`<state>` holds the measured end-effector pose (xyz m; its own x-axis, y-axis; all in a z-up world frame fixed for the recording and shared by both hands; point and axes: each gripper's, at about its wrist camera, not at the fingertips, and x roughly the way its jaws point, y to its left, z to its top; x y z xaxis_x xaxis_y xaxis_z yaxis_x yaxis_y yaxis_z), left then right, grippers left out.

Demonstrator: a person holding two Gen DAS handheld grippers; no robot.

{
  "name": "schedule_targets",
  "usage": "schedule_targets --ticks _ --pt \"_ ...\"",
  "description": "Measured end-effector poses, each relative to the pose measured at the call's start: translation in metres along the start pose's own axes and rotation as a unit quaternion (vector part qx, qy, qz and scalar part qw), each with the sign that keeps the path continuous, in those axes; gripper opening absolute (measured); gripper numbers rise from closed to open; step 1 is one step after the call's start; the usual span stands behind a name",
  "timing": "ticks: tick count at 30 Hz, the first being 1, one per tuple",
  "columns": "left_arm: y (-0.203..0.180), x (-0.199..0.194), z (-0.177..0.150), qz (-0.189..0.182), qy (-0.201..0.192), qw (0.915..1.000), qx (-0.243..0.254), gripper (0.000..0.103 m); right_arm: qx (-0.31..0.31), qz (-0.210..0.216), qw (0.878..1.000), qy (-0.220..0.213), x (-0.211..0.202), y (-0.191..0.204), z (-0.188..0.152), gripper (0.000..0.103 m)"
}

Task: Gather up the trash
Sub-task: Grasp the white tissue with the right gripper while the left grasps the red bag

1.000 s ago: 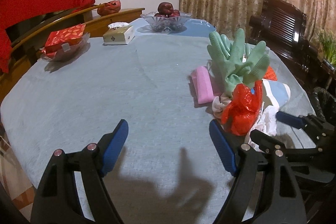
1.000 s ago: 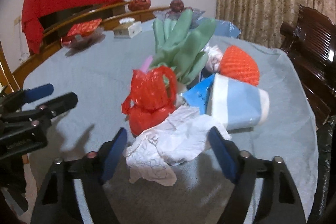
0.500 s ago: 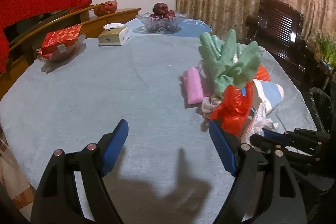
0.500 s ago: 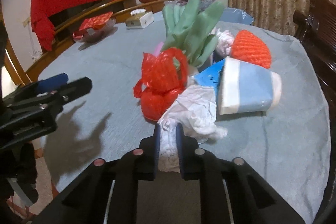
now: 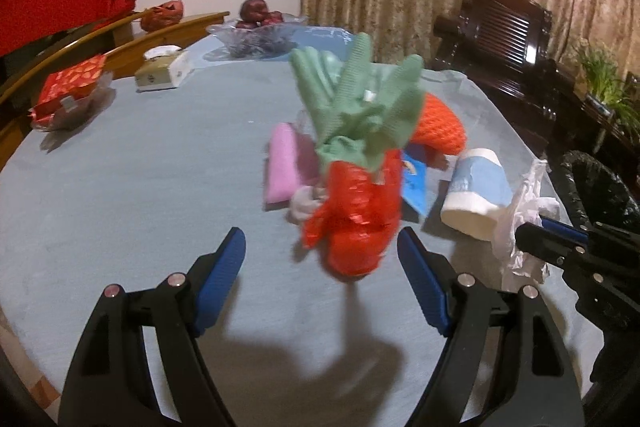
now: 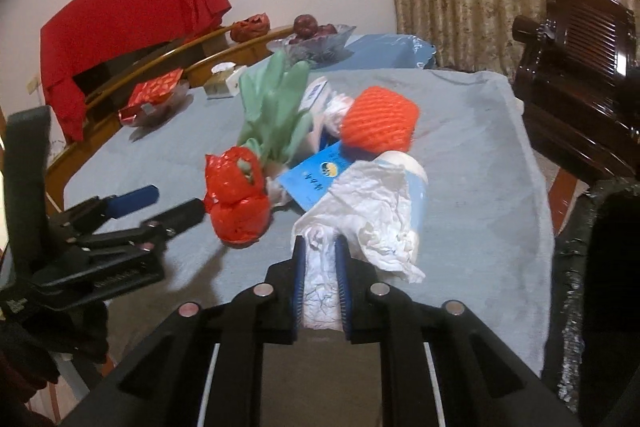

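Crumpled white tissue (image 6: 362, 211) is clamped in the right gripper (image 6: 320, 269); its lower end is hidden between the pads. The left gripper (image 5: 322, 269) is held wide open and empty before a blurred red plastic bag (image 5: 354, 223).

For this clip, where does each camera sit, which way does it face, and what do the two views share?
Left wrist: on the left gripper, open, facing the red bag on the table; right gripper at right.
Right wrist: on the right gripper, shut on crumpled white paper; left gripper at left.
Shared: red bag, green gloves, blue-white cup.

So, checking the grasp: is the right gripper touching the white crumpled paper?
Touching: the right wrist view shows the right gripper shut on the white crumpled paper.
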<state>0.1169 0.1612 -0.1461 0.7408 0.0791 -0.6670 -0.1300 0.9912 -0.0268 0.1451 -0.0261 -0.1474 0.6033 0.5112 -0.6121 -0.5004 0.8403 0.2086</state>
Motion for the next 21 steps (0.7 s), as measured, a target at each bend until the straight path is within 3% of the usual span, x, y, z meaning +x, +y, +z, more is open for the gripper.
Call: schedule_targets --ticks 4,8,11,21 --pt "-0.013 0.017 0.001 0.0 0.009 0.9999 0.01 0.073 0.003 -0.007 1.0 -0.002 -0.001 -0.008 -0.002 0.015" --pt "-0.017 0.033 0.001 -0.006 0.03 0.9995 0.011 0.049 0.005 -0.007 1.0 -0.003 -0.003 -0.013 -0.003 0.015" --pt "-0.019 0.038 0.001 -0.015 0.036 0.9992 0.009 0.036 0.002 -0.007 1.0 -0.004 -0.003 -0.014 -0.002 0.015" --pt "-0.013 0.009 0.0 -0.024 0.021 0.9995 0.002 0.03 -0.004 -0.005 1.0 -0.014 -0.015 -0.01 -0.001 0.015"
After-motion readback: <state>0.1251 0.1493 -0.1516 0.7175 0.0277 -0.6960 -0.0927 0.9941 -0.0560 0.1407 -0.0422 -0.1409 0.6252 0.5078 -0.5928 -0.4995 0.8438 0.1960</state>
